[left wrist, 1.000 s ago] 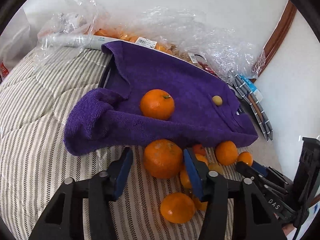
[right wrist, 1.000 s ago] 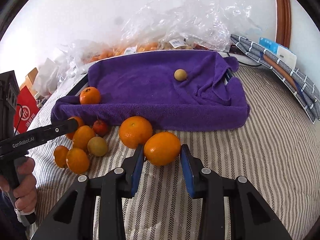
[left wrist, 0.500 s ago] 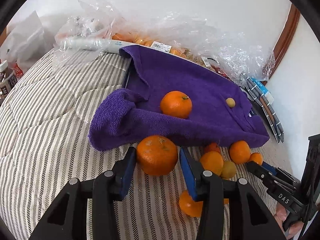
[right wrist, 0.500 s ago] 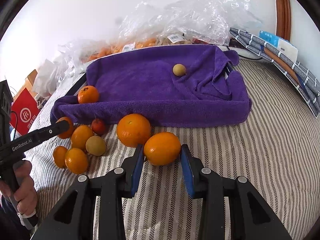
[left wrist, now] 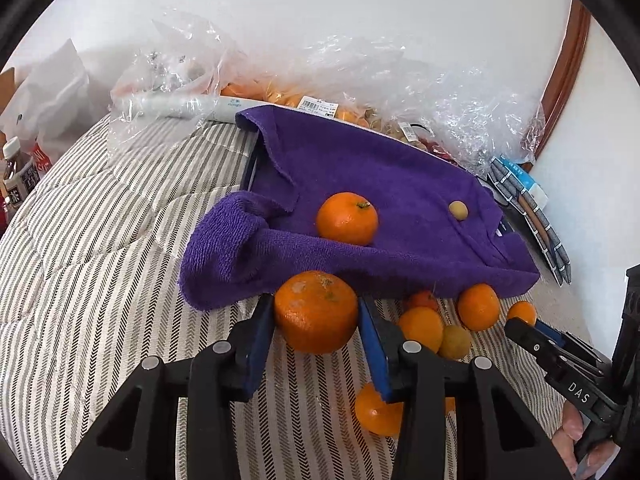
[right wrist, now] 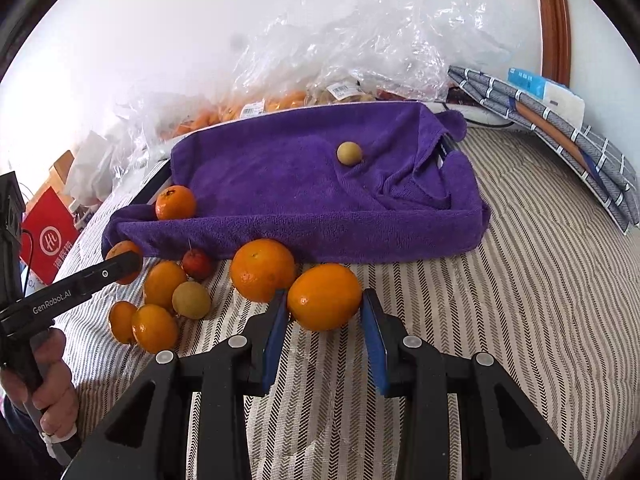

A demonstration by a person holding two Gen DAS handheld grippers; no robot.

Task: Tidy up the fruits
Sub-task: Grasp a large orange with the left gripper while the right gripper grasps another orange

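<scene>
My left gripper (left wrist: 315,303) has a large orange (left wrist: 316,320) between its blue pads, which touch its sides while the jaws are closing. My right gripper (right wrist: 324,295) is shut on a smooth orange (right wrist: 325,300) just above the striped bedcover. A purple towel (left wrist: 400,176) lines a tray and carries one orange (left wrist: 347,218) and a small tan fruit (left wrist: 458,211). Loose fruit lies in front of the towel: a big orange (right wrist: 262,270), a small red fruit (right wrist: 198,264), a tan fruit (right wrist: 191,300) and several small oranges (right wrist: 154,328).
Clear plastic bags (right wrist: 360,52) holding more fruit are heaped behind the towel against the white wall. Folded striped cloth (right wrist: 568,136) lies at the right, a red box (right wrist: 48,236) and a bottle (left wrist: 18,184) at the left. A hand (right wrist: 52,392) grips the left gripper's handle.
The left wrist view has swung so that the towel sits further right and lower; the large orange stays between the left pads. The right gripper and its orange have not moved.
</scene>
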